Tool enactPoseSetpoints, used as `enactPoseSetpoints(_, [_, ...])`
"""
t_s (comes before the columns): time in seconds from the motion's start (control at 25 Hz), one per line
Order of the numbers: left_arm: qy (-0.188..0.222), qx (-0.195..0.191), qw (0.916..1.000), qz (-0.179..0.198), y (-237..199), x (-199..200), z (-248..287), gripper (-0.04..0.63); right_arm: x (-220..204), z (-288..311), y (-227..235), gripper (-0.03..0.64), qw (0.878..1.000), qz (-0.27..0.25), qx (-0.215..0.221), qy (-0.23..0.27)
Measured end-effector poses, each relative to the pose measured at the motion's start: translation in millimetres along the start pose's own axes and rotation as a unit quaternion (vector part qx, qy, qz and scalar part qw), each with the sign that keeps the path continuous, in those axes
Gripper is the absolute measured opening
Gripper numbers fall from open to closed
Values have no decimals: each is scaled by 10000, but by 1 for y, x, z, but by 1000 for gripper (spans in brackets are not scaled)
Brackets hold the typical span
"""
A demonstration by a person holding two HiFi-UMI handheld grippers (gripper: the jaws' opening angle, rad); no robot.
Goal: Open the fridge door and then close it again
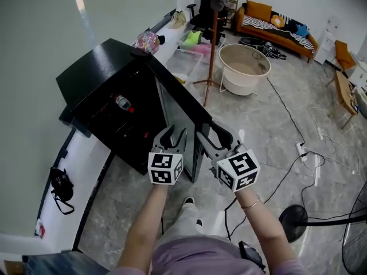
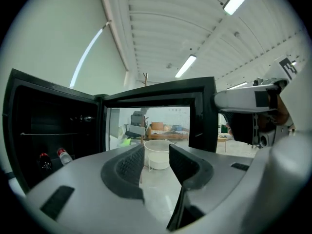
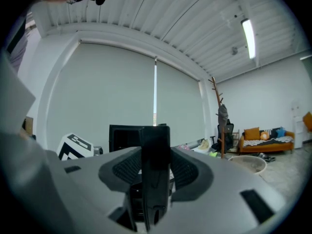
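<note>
By the left wall, we hold the black fridge's open door by its near edge, our right claw clamped on it, our left claw, jaws apart and empty, just left of it.

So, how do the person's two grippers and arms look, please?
Both the left gripper and the right gripper have grey bodies with two dark, curved, ribbed jaws. Each carries a white cube with black square markers. The forearms are bare; a thin bracelet is on the right wrist. The top is pale purple.
</note>
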State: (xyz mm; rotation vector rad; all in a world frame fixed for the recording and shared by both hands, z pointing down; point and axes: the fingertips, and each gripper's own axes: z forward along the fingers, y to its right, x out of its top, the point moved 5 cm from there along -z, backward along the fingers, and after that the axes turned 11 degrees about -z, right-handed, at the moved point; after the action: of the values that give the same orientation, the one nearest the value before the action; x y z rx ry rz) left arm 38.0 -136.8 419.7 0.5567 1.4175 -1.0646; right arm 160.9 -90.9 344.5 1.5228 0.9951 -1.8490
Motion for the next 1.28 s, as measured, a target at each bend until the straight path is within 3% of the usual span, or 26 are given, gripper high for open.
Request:
enactPoseSetpoints(0.24, [63, -522, 9986, 17, 10, 14, 51, 166, -7, -6, 35, 190, 9999, 87, -85, 27])
enactPoseSetpoints(0.44, [-124, -963, 9953, -8, 16, 16, 78, 172, -16, -9, 61, 190, 9987, 204, -363, 301])
enactPoseSetpoints(0.6, [-185, -1076, 9940, 114, 27, 17, 99, 161, -24, -11, 85, 187, 9971, 323, -499, 477])
enactPoseSetpoints(0.96, [-194, -1247, 9920, -55, 37, 18, 143, 149, -33, -2, 131, 135, 9957, 140, -746, 532])
enactPoseSetpoints(1.16, [-265, -1354, 9904, -64, 38, 17, 166, 149, -44, 9, 159, 141, 9938, 109, -1025, 425])
enactPoseSetpoints(1.28, [-304, -1375, 9900, -33, 39, 19, 177, 149, -47, 17, 173, 178, 9947, 199, -948, 348])
